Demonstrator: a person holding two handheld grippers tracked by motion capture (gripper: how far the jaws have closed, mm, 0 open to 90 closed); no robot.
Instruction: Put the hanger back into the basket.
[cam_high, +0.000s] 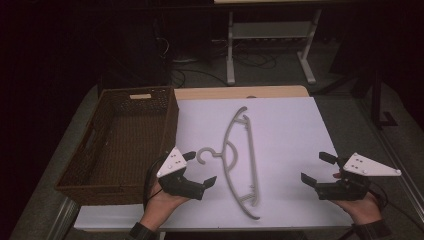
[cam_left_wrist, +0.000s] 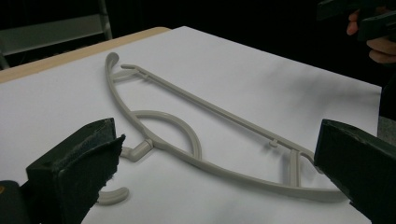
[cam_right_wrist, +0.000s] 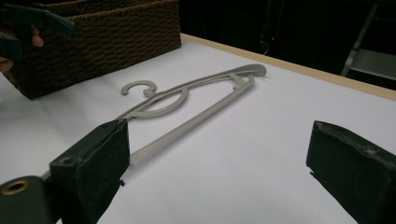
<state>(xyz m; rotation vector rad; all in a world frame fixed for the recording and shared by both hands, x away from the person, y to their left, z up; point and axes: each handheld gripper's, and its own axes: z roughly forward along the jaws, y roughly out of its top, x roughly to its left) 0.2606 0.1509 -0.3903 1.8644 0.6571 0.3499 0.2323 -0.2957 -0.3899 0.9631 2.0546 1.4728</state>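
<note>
A grey plastic clothes hanger (cam_high: 240, 160) lies flat on the white table top (cam_high: 290, 135), its hook (cam_high: 206, 155) pointing left toward the basket. My left gripper (cam_high: 200, 169) hovers just left of the hook, jaws wide apart with nothing between them. In the left gripper view the hanger (cam_left_wrist: 196, 130) stretches across the sheet between and beyond the two black jaws. My right gripper (cam_high: 316, 169) is held at the table's right side, open and empty, well clear of the hanger (cam_right_wrist: 187, 109), which lies ahead and left in the right gripper view.
A brown woven basket (cam_high: 117, 145) stands empty at the table's left edge, close to my left hand; it appears again as the basket (cam_right_wrist: 102, 37) at the far left of the right gripper view. Table legs and cables sit on the dark floor behind.
</note>
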